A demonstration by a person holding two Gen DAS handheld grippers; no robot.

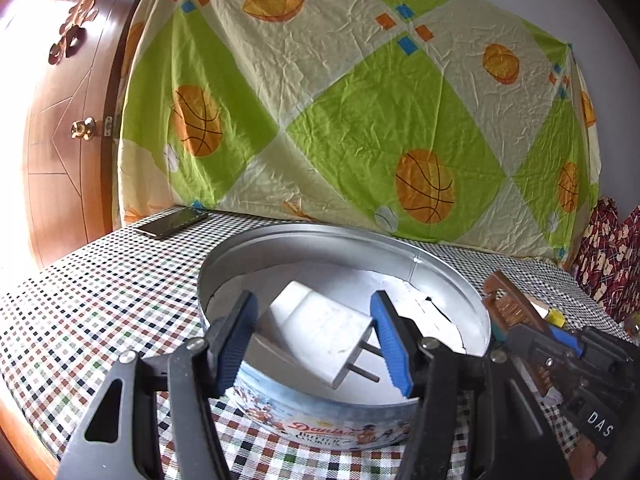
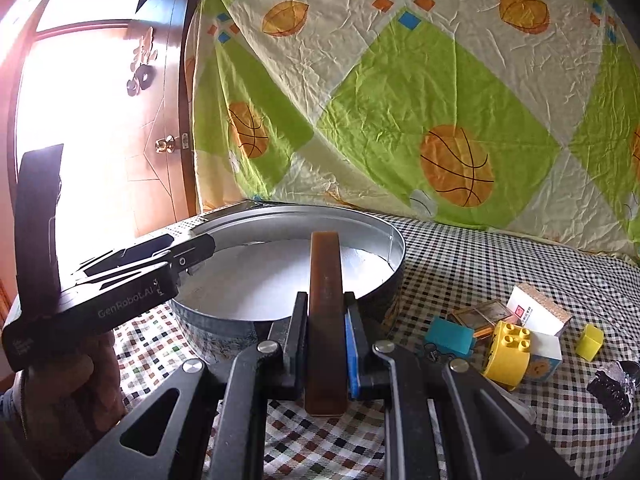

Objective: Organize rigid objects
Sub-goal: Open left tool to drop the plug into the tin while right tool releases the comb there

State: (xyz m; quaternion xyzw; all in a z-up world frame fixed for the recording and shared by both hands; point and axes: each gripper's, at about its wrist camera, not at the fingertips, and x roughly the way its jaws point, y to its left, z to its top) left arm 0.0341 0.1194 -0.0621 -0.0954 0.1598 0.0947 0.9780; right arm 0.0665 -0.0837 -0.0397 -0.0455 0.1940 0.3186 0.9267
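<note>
A round metal cookie tin (image 1: pixel 448 276) stands open on the checked tablecloth; it also shows in the right wrist view (image 2: pixel 394 240). My left gripper (image 1: pixel 316 340) is open over the tin's near rim. A white plug adapter (image 1: pixel 320 332) sits tilted between its fingers, touching neither pad, prongs pointing right. My right gripper (image 2: pixel 324 328) is shut on a brown brush (image 2: pixel 325 320), held upright at the tin's near edge. The brush's bristles also show in the left wrist view (image 1: pixel 512 308).
Right of the tin lie a teal block (image 2: pixel 448 336), a yellow brick (image 2: pixel 506 356), a small yellow cube (image 2: pixel 590 340), a white box (image 2: pixel 538 312) and a dark object (image 2: pixel 612 388). A phone (image 1: pixel 172 222) lies far left. A patterned sheet (image 1: pixel 340 100) hangs behind.
</note>
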